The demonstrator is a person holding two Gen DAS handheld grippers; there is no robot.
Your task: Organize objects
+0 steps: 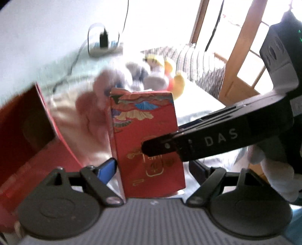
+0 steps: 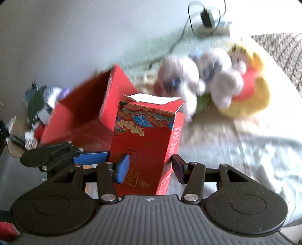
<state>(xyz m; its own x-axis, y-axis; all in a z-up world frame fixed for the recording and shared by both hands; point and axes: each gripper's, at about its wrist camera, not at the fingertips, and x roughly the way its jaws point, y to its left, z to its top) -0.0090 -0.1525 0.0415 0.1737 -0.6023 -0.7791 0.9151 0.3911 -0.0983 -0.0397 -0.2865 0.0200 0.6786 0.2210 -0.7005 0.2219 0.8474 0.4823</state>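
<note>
Tall red carton (image 2: 145, 143), gold-printed, top flap torn open, contents hidden; upright between both tools over the bed (image 2: 236, 150). Right gripper (image 2: 151, 167) clamps its lower sides. Left gripper (image 1: 151, 165): blue pad against carton, grip unclear. Open red box (image 2: 85, 113) behind-left. Plush toys (image 2: 217, 81) beyond, blurred.

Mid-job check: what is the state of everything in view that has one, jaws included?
Small red box: upright, top flap open.
Right gripper: jaws closed on the small red box.
Left gripper: jaws apparently closed on it too.
Large red carton: open, tipped on its side.
Charger: plugged into the power strip.
Plush toys: lying heaped.
</note>
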